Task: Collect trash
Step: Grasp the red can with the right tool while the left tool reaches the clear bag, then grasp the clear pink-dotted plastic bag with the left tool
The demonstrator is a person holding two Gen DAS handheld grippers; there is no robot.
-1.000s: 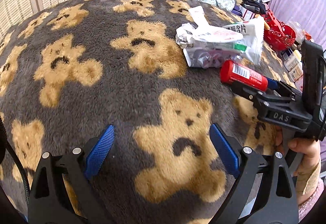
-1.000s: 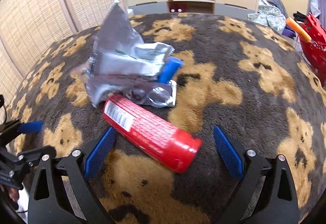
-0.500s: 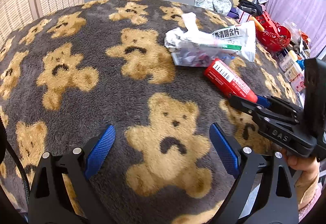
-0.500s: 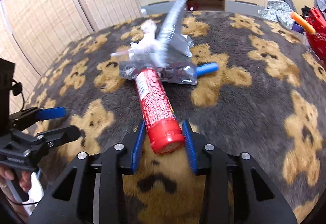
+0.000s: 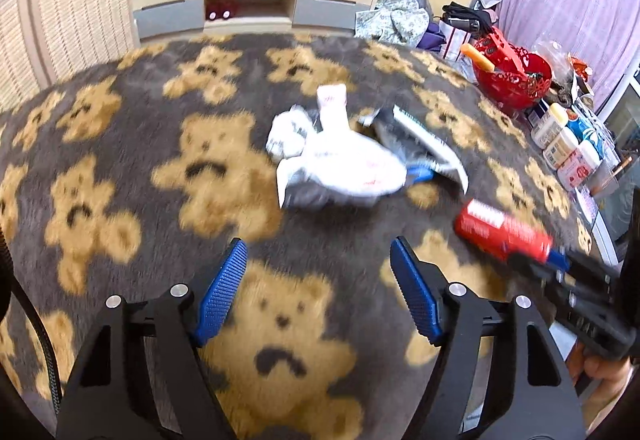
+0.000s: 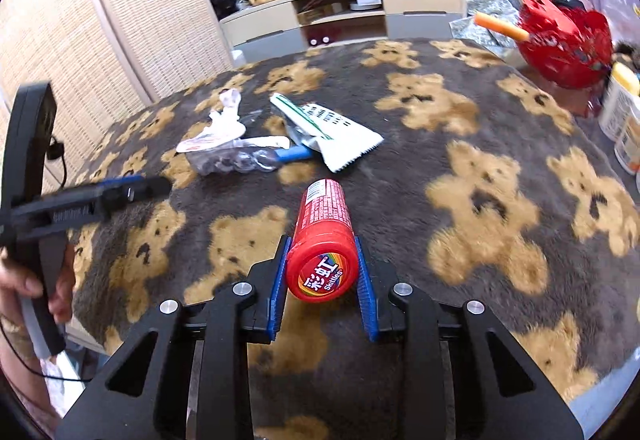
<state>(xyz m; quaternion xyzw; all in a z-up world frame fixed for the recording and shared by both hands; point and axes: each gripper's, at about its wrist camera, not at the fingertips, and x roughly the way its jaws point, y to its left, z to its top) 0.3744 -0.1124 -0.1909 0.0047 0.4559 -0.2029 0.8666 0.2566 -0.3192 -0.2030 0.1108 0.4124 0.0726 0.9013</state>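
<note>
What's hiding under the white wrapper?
A blue tube pokes out from under the white wrapper, beside a clear crinkled plastic pack. The rest of the tube is covered.

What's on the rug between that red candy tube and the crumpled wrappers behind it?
Nothing: in the right wrist view only bare bear-print rug separates the red candy tube from the crumpled wrappers.

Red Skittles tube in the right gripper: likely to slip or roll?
The red tube is a smooth, round cylinder, so it would probably roll if set down on its side. The right gripper holds only its cap end, so it may pivot. It looks rigid and unlikely to crush.
</note>
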